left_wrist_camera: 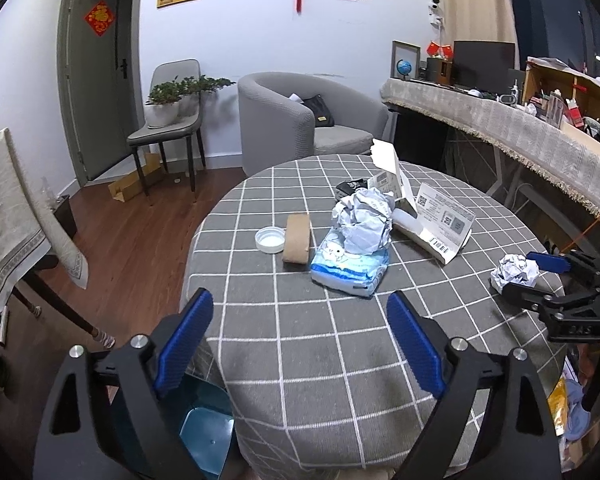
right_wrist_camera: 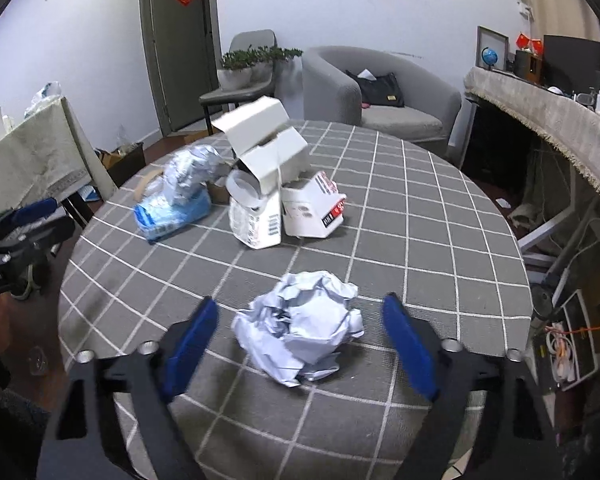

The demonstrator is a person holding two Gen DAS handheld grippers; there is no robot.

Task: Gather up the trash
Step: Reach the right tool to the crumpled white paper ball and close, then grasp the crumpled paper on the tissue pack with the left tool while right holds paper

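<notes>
Grey armchair (left_wrist_camera: 300, 120) against white wall (left_wrist_camera: 340, 40), wood floor (left_wrist_camera: 140, 232).

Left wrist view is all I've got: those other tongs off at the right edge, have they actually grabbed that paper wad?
Observer: Not yet. In the right wrist view the crumpled paper ball lies on the tablecloth between the blue pads of the right tongs, with a gap on each side.
Operator: And the pile of boxes in the middle, is anything hiding behind it?
Observer: A white carton with a red label stands against the opened ones; the label faces away from your camera.
Operator: Anything on the floor over there?
Observer: A power strip with cables lies beyond the table's right edge.
</notes>
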